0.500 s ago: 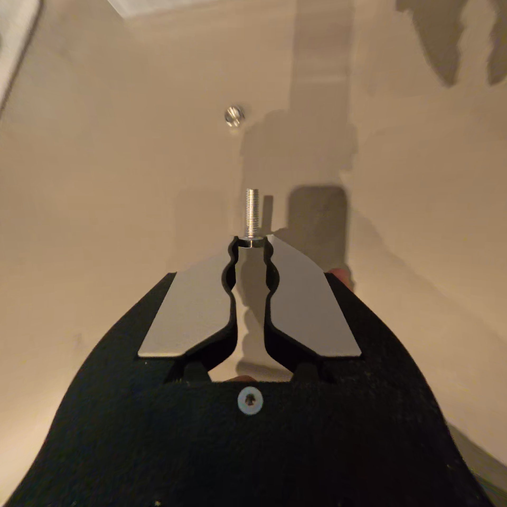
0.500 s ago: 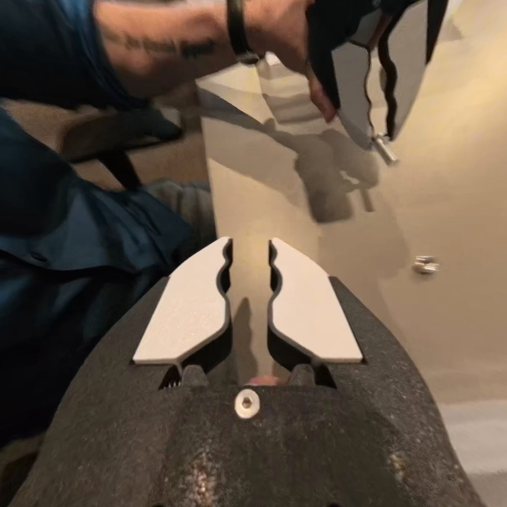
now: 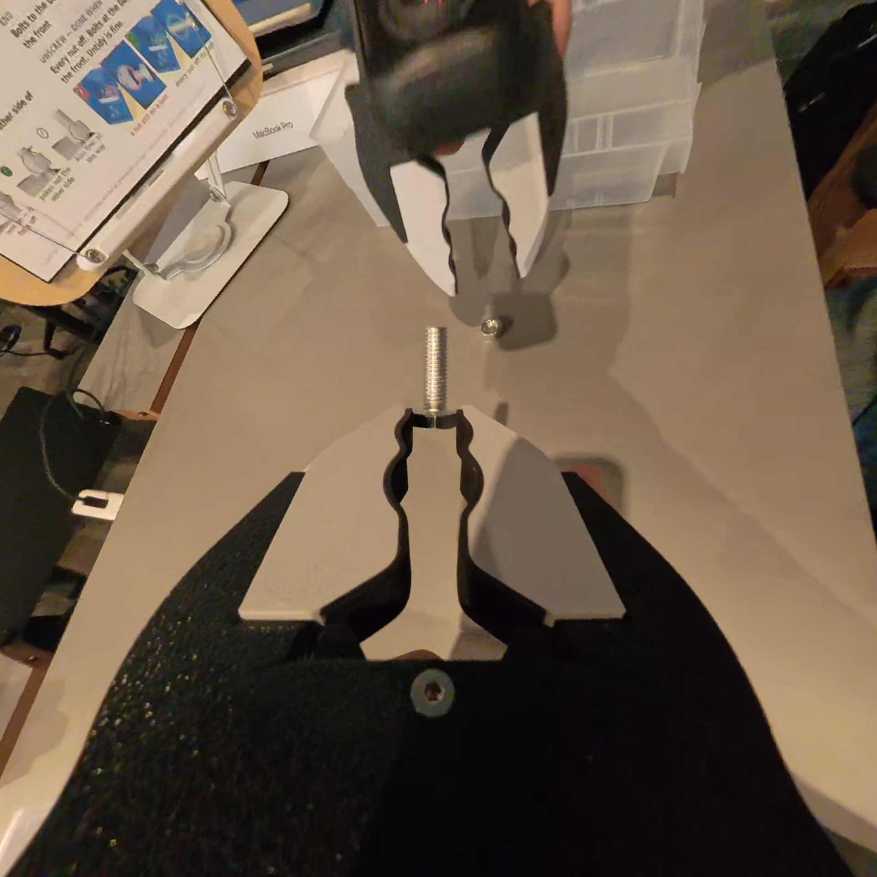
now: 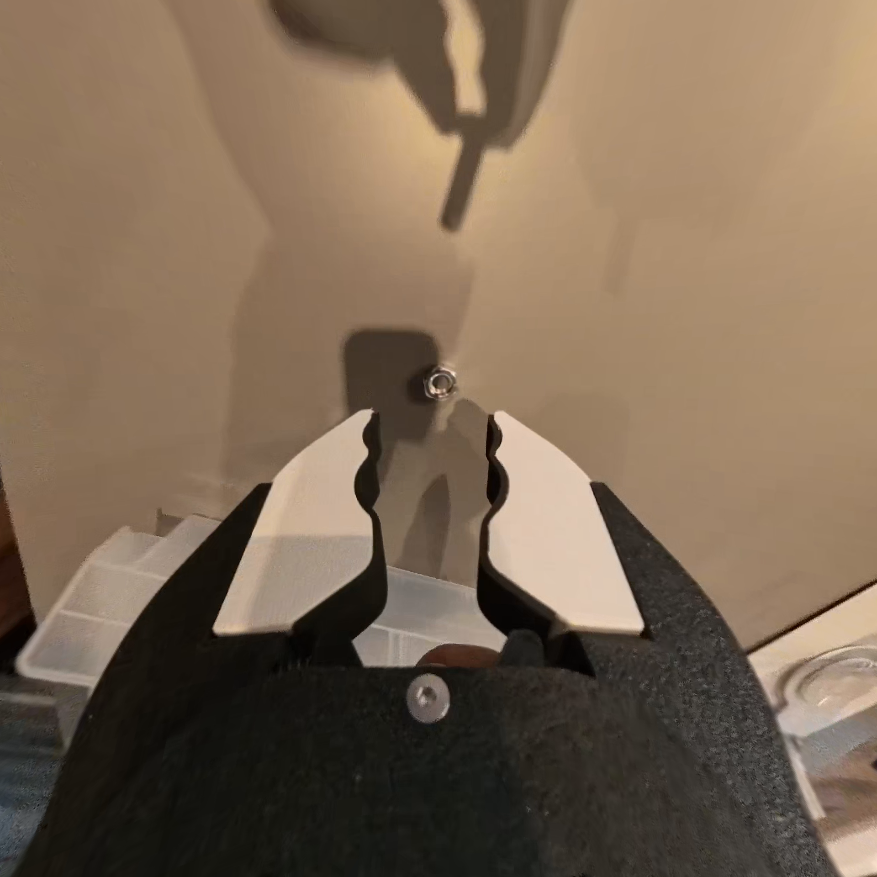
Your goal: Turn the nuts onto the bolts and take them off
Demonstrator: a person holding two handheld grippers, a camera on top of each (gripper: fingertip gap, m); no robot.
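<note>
Steel threaded bolt (image 3: pixel 435 375) pinched in left tongs (image 3: pixel 434 420); hex nut (image 4: pixel 440 382) seemingly loose.

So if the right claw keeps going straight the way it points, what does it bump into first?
Probably the nut. The right claw is open and aimed down at the table, and the nut lies just past its tips, about in line with the gap. Depth is hard to judge, so it might touch the table first.

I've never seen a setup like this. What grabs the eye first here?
A shiny threaded bolt sticks out straight ahead, pinched by its head at the tips of the left gripper. Beyond it the right gripper points down at the beige table, fingers apart, over a small silver nut lying loose.
</note>
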